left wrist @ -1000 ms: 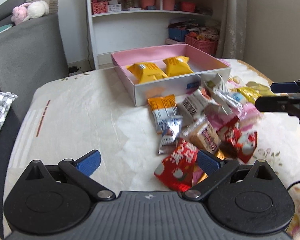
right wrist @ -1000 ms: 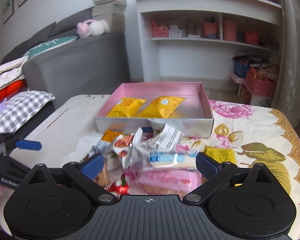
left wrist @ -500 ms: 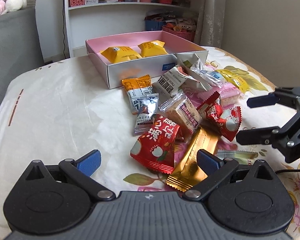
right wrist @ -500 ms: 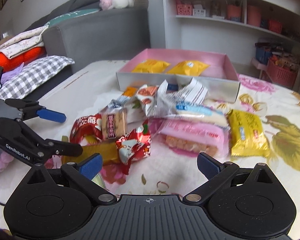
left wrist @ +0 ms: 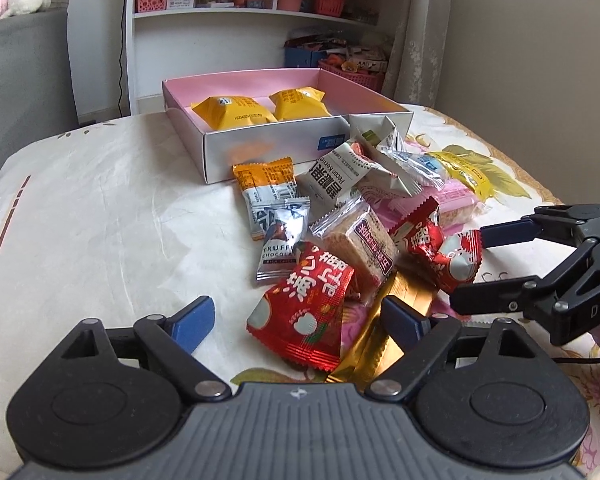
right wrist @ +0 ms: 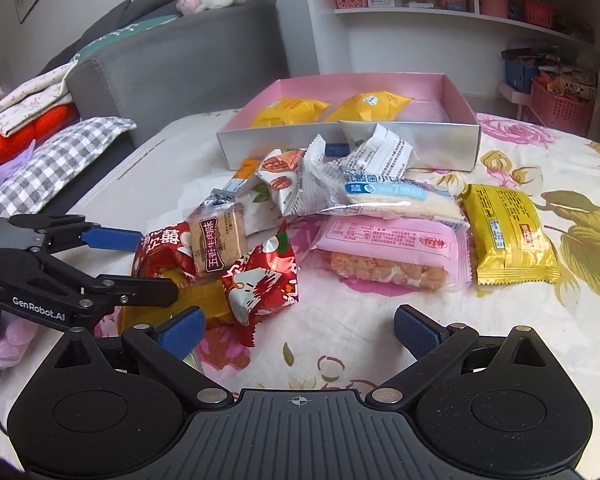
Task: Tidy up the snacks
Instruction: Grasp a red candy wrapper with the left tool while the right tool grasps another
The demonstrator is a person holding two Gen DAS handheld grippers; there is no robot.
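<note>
Lying in a loose heap on the floral cloth [left wrist: 99, 208] just in front of the pink box [left wrist: 259, 144]: red packet [left wrist: 304, 316], gold bar [left wrist: 380, 340], clear-wrapped square cake [left wrist: 360, 240], truffle chocolate sachet [left wrist: 279, 240], pink wafer pack [right wrist: 384, 252] and yellow pack [right wrist: 508, 236], with two yellow packets [left wrist: 231, 112] already inside the box. Closing over the red packet and gold bar, left gripper [left wrist: 295, 320], jaws apart, pads not yet pressing on either. Hovering beside the heap with jaws wide and nothing between them, right gripper [right wrist: 300, 332]; beyond, grey sofa [right wrist: 179, 64] and white shelf [left wrist: 239, 12].
</note>
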